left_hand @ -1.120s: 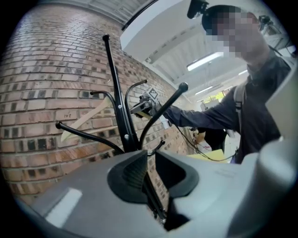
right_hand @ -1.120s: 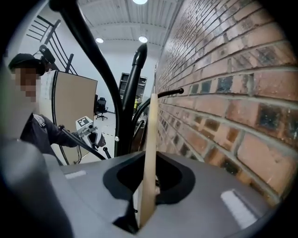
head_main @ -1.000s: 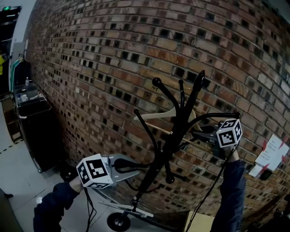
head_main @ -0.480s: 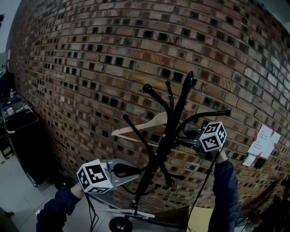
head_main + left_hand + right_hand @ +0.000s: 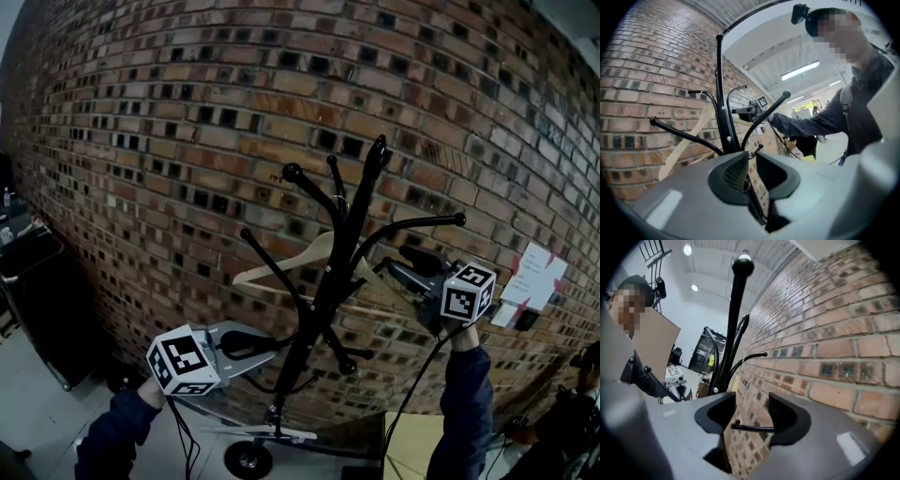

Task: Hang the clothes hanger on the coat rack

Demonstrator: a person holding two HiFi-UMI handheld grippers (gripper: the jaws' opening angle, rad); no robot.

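While the left gripper [image 5: 281,347] clamps the coat rack [image 5: 328,281] by its pole, ease the right gripper [image 5: 396,261] — jaws just opening wide, empty — clear of the hanger [image 5: 281,261].

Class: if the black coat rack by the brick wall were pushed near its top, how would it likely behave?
Probably apt to tip: the coat rack is a tall thin pole with arms spreading high, and the left gripper clamps its pole, perhaps steadying it. Likely stiff: the curved arms look metal.

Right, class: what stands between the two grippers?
The coat rack's pole, in the head view: left gripper clamps it; right gripper's jaws just opened, gripping nothing.
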